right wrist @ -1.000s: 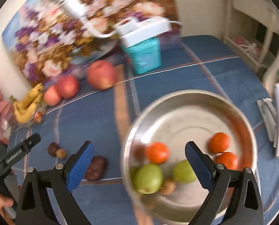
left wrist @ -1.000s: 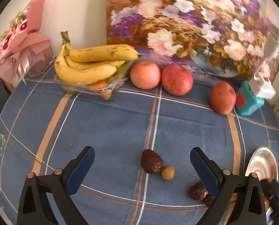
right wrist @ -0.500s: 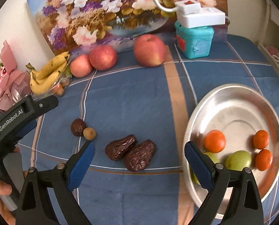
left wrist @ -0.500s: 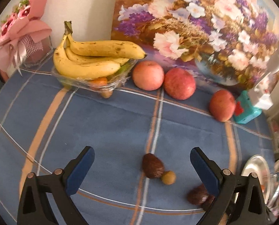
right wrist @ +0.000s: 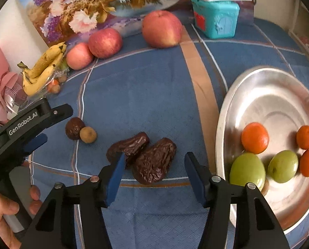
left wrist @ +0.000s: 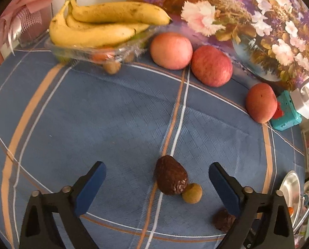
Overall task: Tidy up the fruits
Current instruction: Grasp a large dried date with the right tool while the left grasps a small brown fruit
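Note:
In the left wrist view a wrinkled dark date (left wrist: 171, 178) lies on the blue cloth with a small yellow-green fruit (left wrist: 192, 193) touching it. My left gripper (left wrist: 157, 176) hovers just over them. Its jaws are closing, still wide, and the pads are clear of the date between them. In the right wrist view two more dark dates lie side by side, a smaller one (right wrist: 131, 145) and a larger one (right wrist: 154, 161). My right gripper (right wrist: 154, 166) straddles the larger one. Its jaws are closing and the pads are not pressing on it. The left gripper (right wrist: 56, 124) appears there too.
A metal plate (right wrist: 223, 124) at the right holds three small oranges and two green fruits. Three apples (left wrist: 211, 66) line the far side before a flower painting. Bananas (left wrist: 104, 27) fill a clear tray (left wrist: 92, 54). A teal box (right wrist: 215, 20) stands at the back right.
The right gripper swung left from above the plate to the two dates, sank, and its jaws narrowed a lot. The left gripper sank toward the single date and narrowed slightly.

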